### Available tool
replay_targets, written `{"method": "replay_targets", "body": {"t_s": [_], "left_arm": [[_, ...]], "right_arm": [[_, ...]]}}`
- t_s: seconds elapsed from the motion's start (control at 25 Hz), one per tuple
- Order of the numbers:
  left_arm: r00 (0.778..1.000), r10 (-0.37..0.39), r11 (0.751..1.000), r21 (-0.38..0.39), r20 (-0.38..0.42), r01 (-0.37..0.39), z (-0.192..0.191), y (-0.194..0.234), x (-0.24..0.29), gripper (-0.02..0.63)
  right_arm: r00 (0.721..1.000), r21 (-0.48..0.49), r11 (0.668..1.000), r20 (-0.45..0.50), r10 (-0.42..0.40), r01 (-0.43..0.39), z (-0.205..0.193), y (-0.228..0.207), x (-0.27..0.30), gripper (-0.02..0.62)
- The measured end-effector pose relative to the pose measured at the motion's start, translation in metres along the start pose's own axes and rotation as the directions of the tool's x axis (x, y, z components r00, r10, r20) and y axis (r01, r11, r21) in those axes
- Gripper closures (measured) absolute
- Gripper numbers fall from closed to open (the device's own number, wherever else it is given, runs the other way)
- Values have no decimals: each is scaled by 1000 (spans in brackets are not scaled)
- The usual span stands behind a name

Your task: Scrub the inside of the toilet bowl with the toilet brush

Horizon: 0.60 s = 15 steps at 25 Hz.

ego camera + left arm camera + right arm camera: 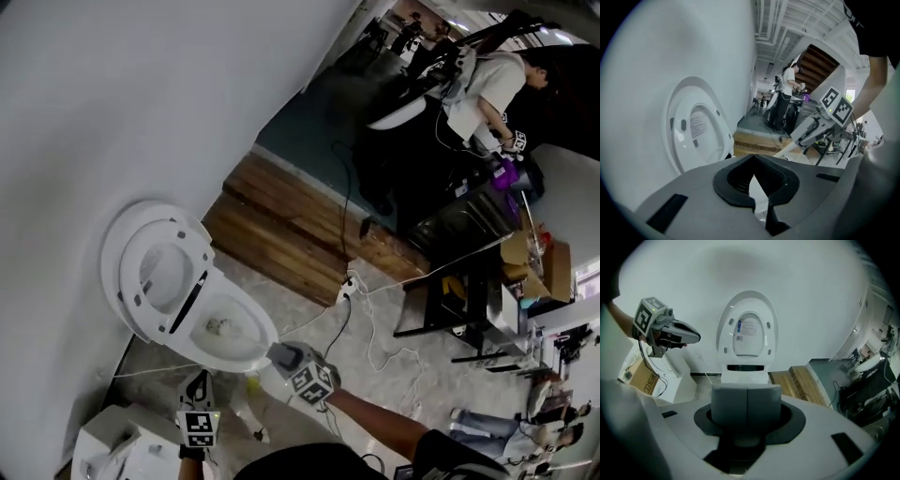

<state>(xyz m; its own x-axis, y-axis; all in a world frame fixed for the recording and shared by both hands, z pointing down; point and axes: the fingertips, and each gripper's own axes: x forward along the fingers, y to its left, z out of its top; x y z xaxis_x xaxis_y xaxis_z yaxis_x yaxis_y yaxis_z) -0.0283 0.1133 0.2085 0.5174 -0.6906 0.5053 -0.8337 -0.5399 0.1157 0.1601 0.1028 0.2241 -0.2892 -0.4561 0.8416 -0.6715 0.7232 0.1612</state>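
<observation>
**Head view:** Toilet bowl [248,330] is sitting against the wall w/ seat and lid [155,267] standing up, so the inside is exposed. Right gripper [279,354] is hovering just beside the bowl's front rim. Left gripper [197,380] is hanging lower, near the bowl's base. Neither is carrying a brush. Judging step: pre-scrub, brush not yet in hand. Next move is calling for finding and gripping the brush handle, then reaching down into the bowl. A small yellowish item [253,382] is lying on the floor betw. the grippers. Poss. the brush or its holder, too small to confirm.

**Left gripper view:** Dark fingers are meeting at the tips w/ nothing betw. them. The bowl itself is cut off here, only the raised seat showing.

**Right gripper view:** Grey fingers are pressing together, empty, and blocking the bowl opening behind them. No brush is showing in this view.
</observation>
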Motion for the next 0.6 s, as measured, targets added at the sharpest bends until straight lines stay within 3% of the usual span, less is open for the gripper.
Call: {"method": "replay_targets", "body": {"t_s": [0.24, 0.6], "left_arm": [[999, 14, 1000, -24, -52, -15, -49, 10, 42, 589], [998, 37, 998, -54, -49, -40, -96, 24, 102, 589]], "right_arm": [[999, -128, 992, -41, -4, -1, -21, -14, 62, 411], [999, -267, 963, -3, -33, 31, -29, -32, 142, 411]]}}
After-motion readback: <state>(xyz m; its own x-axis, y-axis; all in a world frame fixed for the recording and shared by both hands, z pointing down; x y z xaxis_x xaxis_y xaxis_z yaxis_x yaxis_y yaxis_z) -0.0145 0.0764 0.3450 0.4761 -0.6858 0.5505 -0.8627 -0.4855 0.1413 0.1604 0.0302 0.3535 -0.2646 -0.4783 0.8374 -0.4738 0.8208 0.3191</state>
